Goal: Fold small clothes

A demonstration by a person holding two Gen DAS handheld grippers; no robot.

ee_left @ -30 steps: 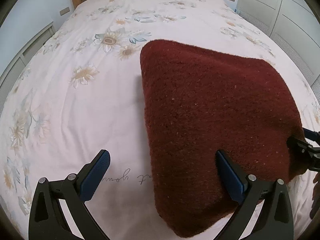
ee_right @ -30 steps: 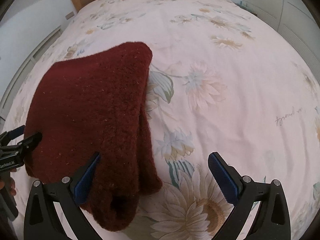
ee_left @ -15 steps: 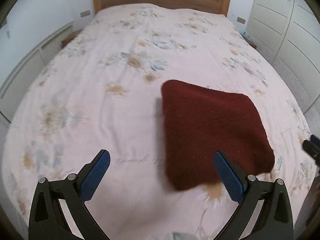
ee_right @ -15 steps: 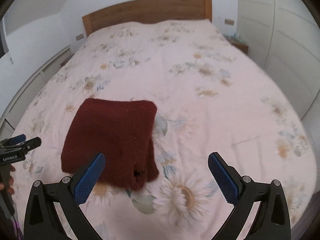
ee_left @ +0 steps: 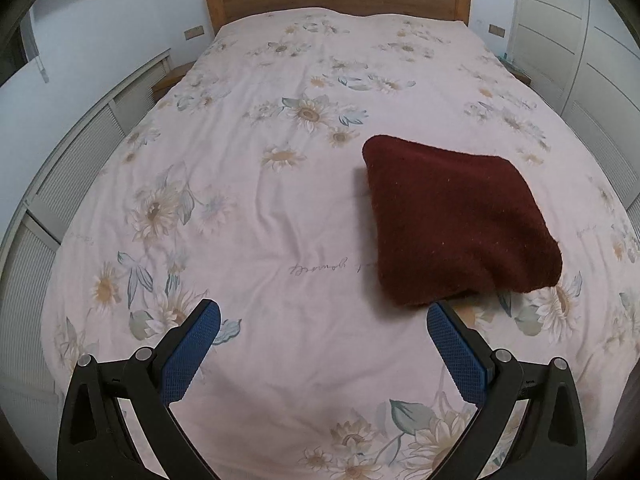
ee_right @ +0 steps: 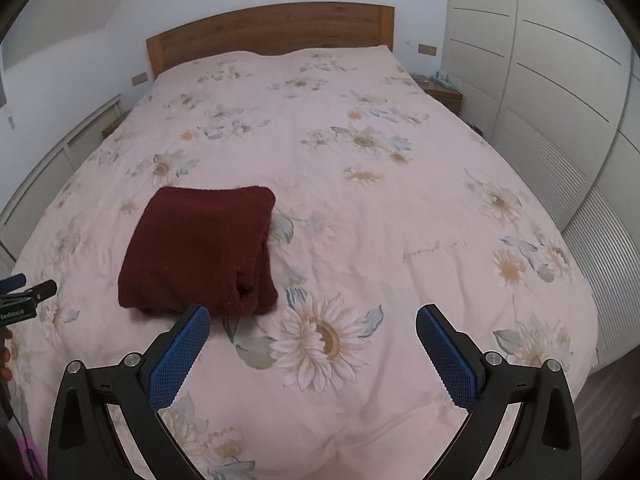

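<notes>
Your left gripper [ee_left: 323,354] hangs above the foot of the bed with its blue-padded fingers [ee_left: 191,354] spread wide and nothing between them. Your right gripper [ee_right: 313,357] is the same — jaws wide apart, empty, held clear of the cover. The folded dark red knit garment [ee_right: 200,254] lies flat on the flowered bedspread [ee_right: 360,208], a thick squarish bundle with its layered open edge facing the foot of the bed. In your left view the garment [ee_left: 456,220] sits ahead and to the right, its near corner just beyond the right fingertip; in your right view it sits ahead and to the left, its near edge just past the left fingertip. Neither gripper touches it. A printed line of script on the bedspread [ee_left: 318,267] runs just left of the bundle in your left view. The tip of your left gripper also shows at the left edge of the right view, well off to the side of the garment. The wooden headboard [ee_right: 272,36] stands at the far end — white wardrobe doors [ee_right: 560,92] line the right side.
</notes>
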